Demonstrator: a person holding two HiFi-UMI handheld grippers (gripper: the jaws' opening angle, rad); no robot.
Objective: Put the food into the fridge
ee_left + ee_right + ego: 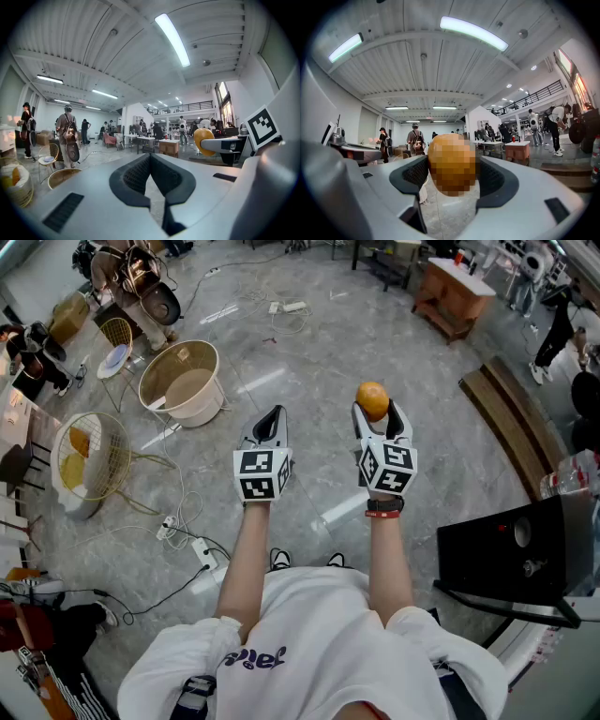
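The right gripper (379,414) grasps the orange (372,400) between wide-set jaws, in the air above the floor (309,343); the left gripper (271,424) is clenched, empty. The round fruit sits near the jaw tips, so a tilt or slack squeeze could drop it. Pad contact is blurred over, and the black box (511,545), perhaps the fridge, is cut off at the right.

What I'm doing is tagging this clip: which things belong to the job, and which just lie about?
Job: fruit, gripped in right gripper; left gripper, shut and empty; wire basket holding more fruit.
Lying about: beige basket; power strip; wooden table.
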